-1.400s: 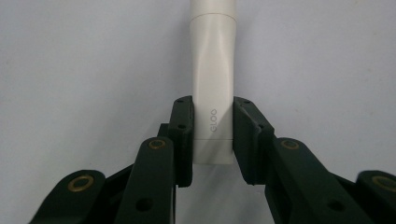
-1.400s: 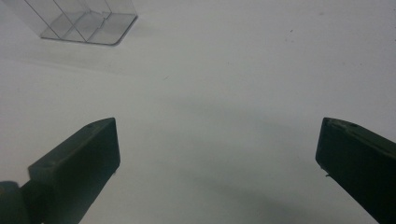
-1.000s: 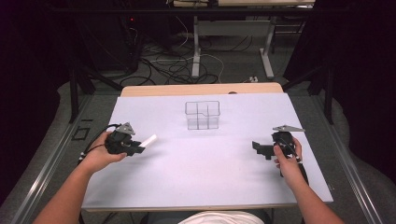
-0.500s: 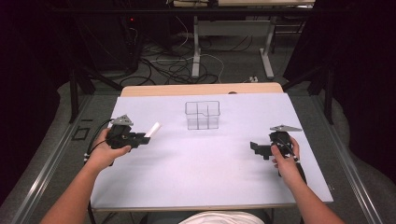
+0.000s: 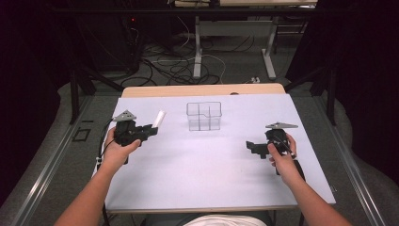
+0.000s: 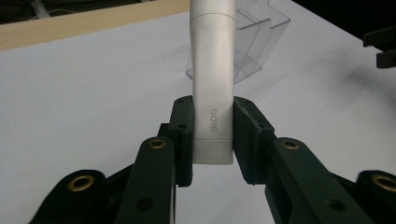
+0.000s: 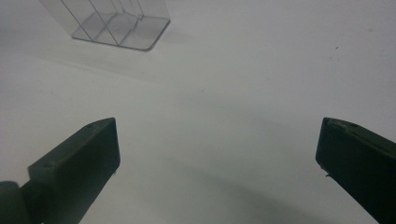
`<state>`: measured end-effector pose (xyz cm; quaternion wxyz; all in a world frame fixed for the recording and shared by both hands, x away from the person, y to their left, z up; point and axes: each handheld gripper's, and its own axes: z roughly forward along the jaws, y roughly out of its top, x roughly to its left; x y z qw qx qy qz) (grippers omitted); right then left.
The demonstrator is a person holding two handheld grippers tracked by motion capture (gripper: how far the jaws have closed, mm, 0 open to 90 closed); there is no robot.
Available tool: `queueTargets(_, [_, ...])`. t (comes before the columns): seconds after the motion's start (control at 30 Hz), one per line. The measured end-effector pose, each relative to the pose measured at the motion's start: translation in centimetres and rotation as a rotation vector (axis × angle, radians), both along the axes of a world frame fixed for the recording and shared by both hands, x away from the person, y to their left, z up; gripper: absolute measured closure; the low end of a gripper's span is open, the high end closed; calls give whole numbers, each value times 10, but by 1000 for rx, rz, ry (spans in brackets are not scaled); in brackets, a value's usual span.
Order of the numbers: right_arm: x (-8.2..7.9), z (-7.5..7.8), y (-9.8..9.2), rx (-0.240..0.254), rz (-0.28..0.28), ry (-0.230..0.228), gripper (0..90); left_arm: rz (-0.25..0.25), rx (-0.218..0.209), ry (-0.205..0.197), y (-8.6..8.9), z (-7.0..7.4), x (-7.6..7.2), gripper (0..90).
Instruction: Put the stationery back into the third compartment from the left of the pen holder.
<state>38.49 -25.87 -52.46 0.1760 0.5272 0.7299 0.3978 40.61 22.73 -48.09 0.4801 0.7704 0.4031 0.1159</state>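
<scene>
**White tube lifted and angled toward the clear organiser**

Nearest the camera in the high view, two forearms come in from the bottom edge. The left gripper, in the left middle of the frame, is clamped on the lower end of a white tube; in the left gripper view the tube sits squarely between the two black pads, which press on its sides, with faint lettering on it just above its base. The right gripper, at the right middle of the frame, has its jaws spread wide with nothing between them, and in the right gripper view bare table lies between them.

Compared with a second ago, the left hand has carried the tube a little up the frame and inward, and the tube now tips more steeply toward the centre. The right hand has hardly moved.

Farther up, just above centre, stands the clear divided organiser on the white table cover, still apart from the tube. The shift suggests the tube is on its way to one of the compartments; the work is likely at the carrying stage, with placement yet to come.
</scene>
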Motion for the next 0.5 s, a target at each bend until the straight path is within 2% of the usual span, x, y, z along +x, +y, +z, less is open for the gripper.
queueTargets(0.03, [0, 1, 1, -1, -1, 3, 0, 21, -18, 1, -3, 0, -1, 714])
queueTargets(0.2, [3, 10, 10, 5, 17, -6, 0, 69, -66, -52, -17, 4, -1, 714])
queueTargets(0.37, [9, 19, 23, 35, 40, -8, 0, 90, -105, -82, -33, 7, -4, 714])
queueTargets(0.5, [14, 26, 34, 46, 52, -7, 0, 108, -143, -87, -42, 6, -8, 713])
